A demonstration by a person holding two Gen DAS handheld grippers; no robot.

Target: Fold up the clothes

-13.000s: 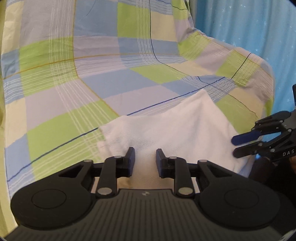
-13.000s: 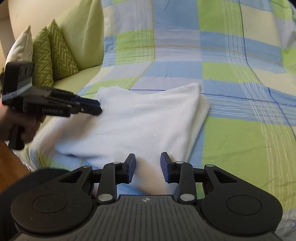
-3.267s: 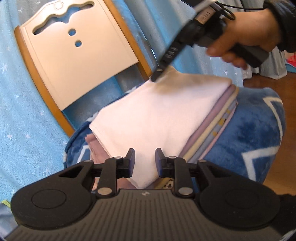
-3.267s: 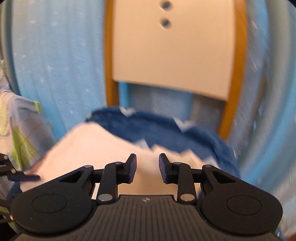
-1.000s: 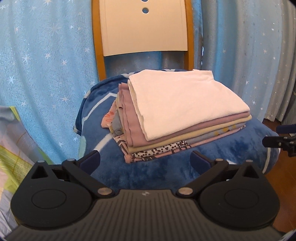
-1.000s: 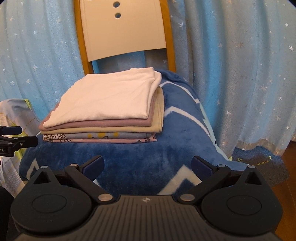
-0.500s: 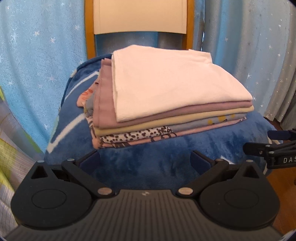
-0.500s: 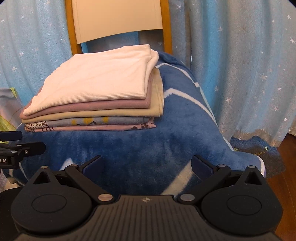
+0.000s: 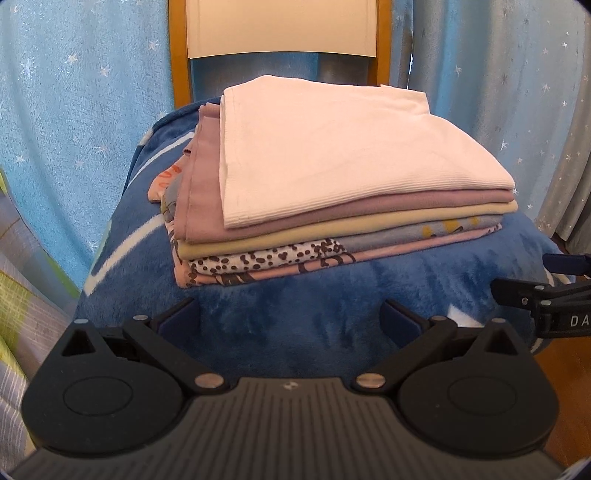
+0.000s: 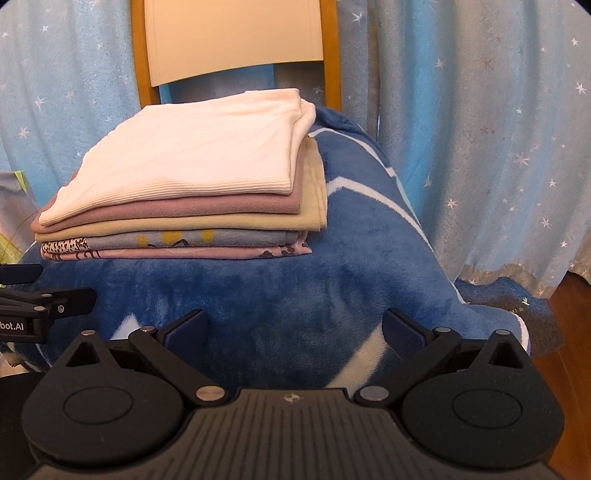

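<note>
White ribbed top (image 9: 332,155) sits folded on top of the clothes stack (image 10: 177,221), on the blue blanket (image 10: 295,295) over the chair (image 9: 280,29); left gripper (image 9: 288,317) and right gripper (image 10: 293,325) both spread wide, holding nothing; back straight off, don't nudge the stack; readable: "bot.AI", "DA".

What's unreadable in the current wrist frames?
- Chair: top cut off by both views' upper edge; seat and legs hidden under the blue blanket.
- Lower garments in the stack: only edges show beneath the white top.
- Right gripper: body cut off by left view's right edge.
</note>
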